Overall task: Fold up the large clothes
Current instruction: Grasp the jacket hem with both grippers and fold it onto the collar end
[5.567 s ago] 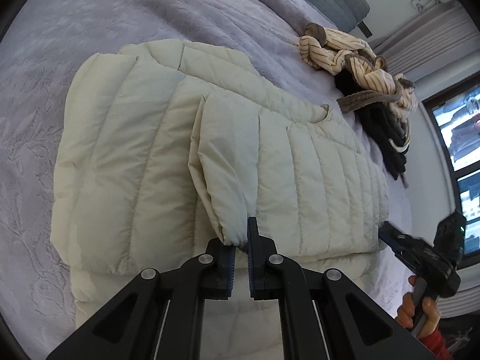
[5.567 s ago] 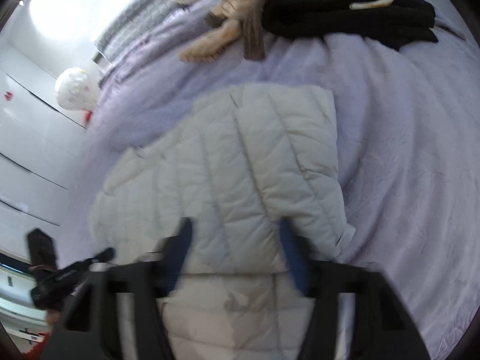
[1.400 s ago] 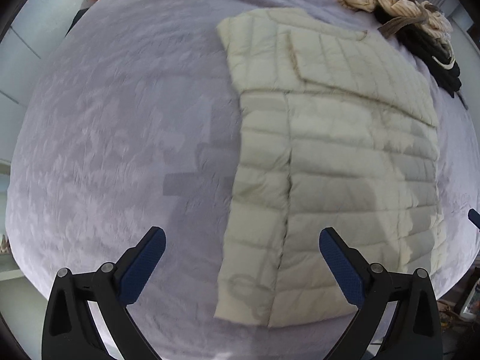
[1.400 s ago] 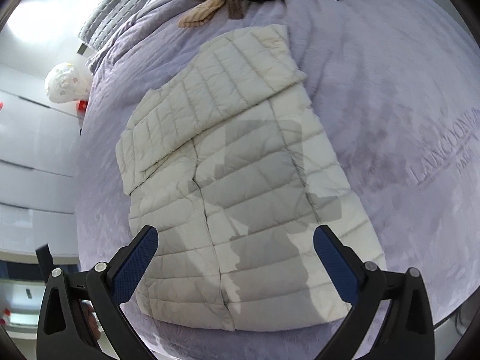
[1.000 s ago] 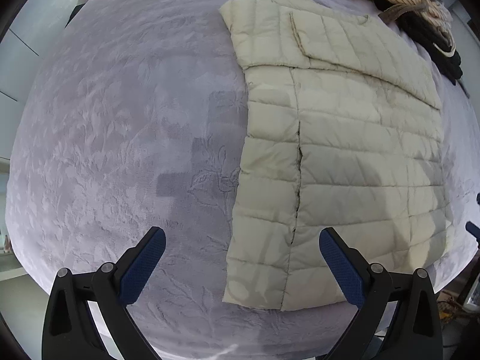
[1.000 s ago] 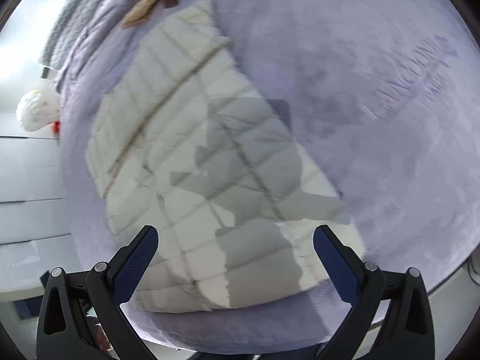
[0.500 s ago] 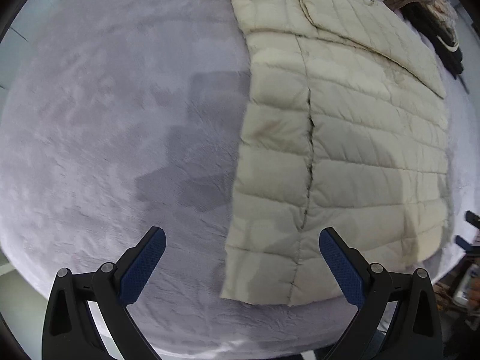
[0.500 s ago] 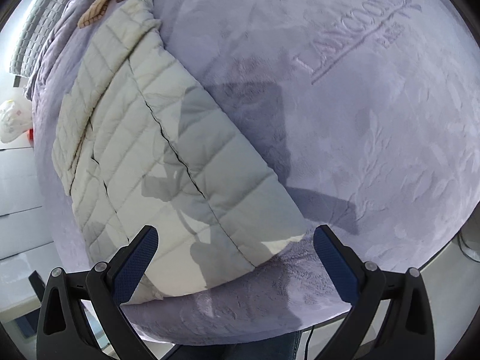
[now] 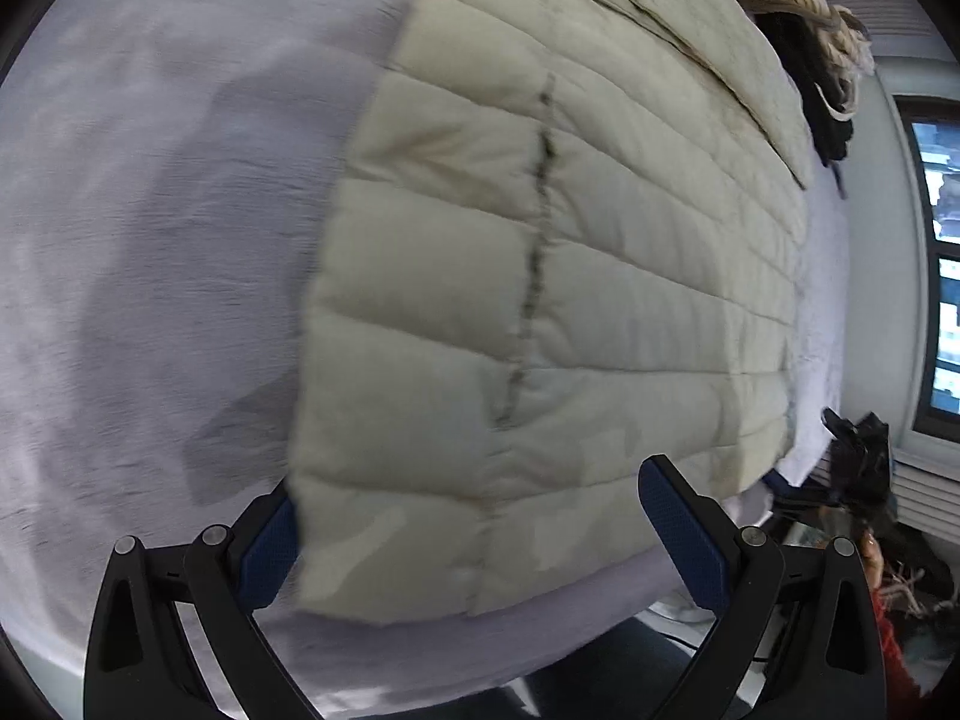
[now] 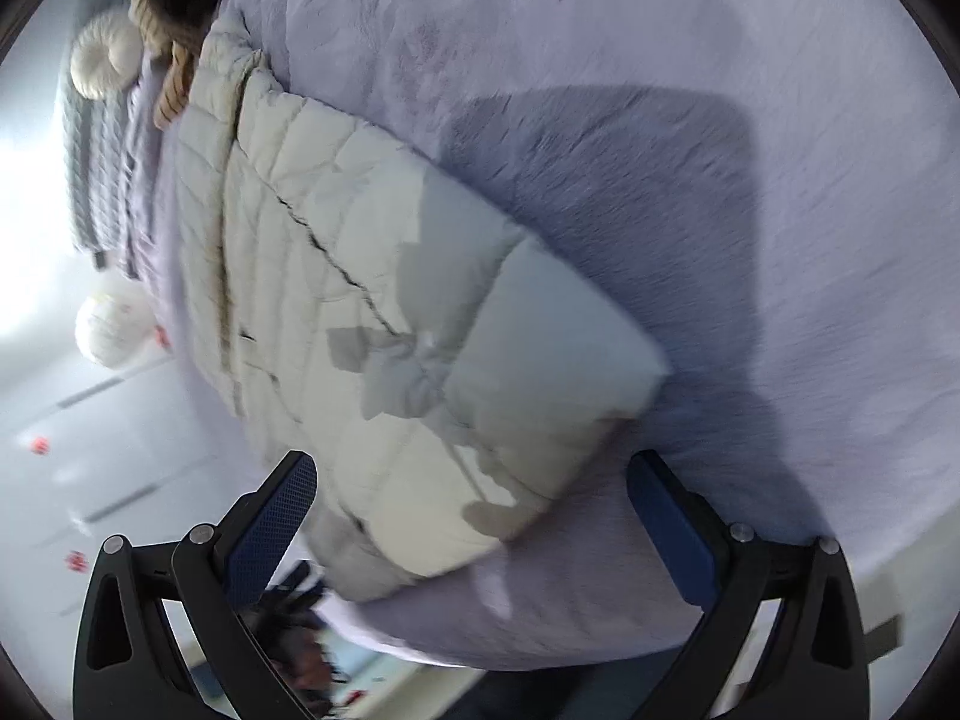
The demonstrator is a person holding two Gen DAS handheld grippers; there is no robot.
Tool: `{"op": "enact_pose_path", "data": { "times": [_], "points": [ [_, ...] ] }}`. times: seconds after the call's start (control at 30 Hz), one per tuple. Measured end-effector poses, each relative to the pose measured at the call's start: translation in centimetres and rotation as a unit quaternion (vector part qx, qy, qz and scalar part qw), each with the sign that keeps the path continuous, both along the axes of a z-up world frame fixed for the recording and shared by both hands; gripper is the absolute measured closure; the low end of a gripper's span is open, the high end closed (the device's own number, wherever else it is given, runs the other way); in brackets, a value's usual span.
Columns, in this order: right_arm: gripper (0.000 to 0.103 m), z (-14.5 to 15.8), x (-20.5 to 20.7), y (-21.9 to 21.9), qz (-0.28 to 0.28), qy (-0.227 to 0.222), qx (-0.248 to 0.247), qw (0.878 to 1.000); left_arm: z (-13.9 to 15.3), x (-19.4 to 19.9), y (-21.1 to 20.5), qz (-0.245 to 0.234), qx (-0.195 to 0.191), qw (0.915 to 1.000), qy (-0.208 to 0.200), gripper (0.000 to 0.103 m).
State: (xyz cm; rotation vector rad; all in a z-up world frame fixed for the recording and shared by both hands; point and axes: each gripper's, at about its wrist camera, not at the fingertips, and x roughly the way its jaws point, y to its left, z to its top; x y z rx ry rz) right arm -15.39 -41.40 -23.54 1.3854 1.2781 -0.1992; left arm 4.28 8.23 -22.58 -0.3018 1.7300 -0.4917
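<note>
A cream quilted puffer jacket (image 9: 570,276) lies flat on the lavender bed, its sleeves folded across the far end. My left gripper (image 9: 474,534) is open and low over the jacket's near hem, its jaws either side of the left bottom corner. My right gripper (image 10: 474,516) is open just above the jacket's (image 10: 384,324) right bottom corner at the bed's near edge. The right gripper also shows in the left wrist view (image 9: 852,450), beyond the hem on the right.
The lavender bedspread (image 9: 150,210) spreads around the jacket. A heap of striped and black clothes (image 9: 810,30) lies at the far end. A round cream cushion (image 10: 102,60) sits by the headboard. A window (image 9: 942,276) is on the right.
Both grippers have dropped from high above the bed down to the jacket's near hem, one at each bottom corner. Both stayed open. The jacket has not moved.
</note>
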Motion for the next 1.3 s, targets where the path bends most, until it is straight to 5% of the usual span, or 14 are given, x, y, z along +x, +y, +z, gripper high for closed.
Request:
{"op": "enact_pose_path", "data": {
  "times": [0.17,0.3,0.33,0.4,0.47,0.5,0.63,0.83,1.1,1.3],
  "points": [
    [0.0,-1.1,1.7,1.3,-0.008,-0.028,0.029,0.999,-0.2,0.0,-2.0,-0.009,-0.014,0.9998,0.007,0.001],
    [0.003,-1.2,2.8,2.4,-0.018,-0.057,0.057,0.997,0.3,-0.2,-2.2,-0.012,-0.018,0.9997,0.012,0.035],
    [0.012,-1.1,2.9,2.6,-0.019,-0.062,0.062,0.996,0.4,-0.3,-2.2,-0.014,-0.019,0.9997,0.012,0.05],
    [0.049,-1.2,3.0,2.7,-0.021,-0.055,0.068,0.996,0.6,-0.1,-1.9,-0.019,-0.025,0.9994,0.011,0.078],
    [0.083,-1.8,2.9,2.7,-0.025,-0.039,0.076,0.996,0.9,0.0,-1.2,-0.014,-0.04,0.9991,0.01,0.084],
    [0.086,-1.8,3.4,2.8,-0.026,-0.041,0.079,0.996,1.2,0.2,-0.8,-0.009,-0.051,0.9986,0.009,0.089],
    [0.091,0.3,4.5,2.7,-0.009,-0.097,0.083,0.992,4.2,1.1,0.4,0.018,-0.115,0.9932,-0.012,0.089],
    [0.091,5.7,8.3,0.8,-0.005,-0.194,0.075,0.978,10.0,5.0,1.5,0.044,-0.161,0.9822,-0.086,0.09],
    [0.091,10.7,17.5,-1.1,0.024,-0.259,0.044,0.965,15.0,12.9,-0.1,0.047,-0.178,0.9691,-0.164,0.089],
    [0.091,12.9,26.2,-2.3,0.068,-0.28,0.005,0.958,14.5,19.7,-1.8,0.058,-0.149,0.9682,-0.192,0.089]
  ]
}}
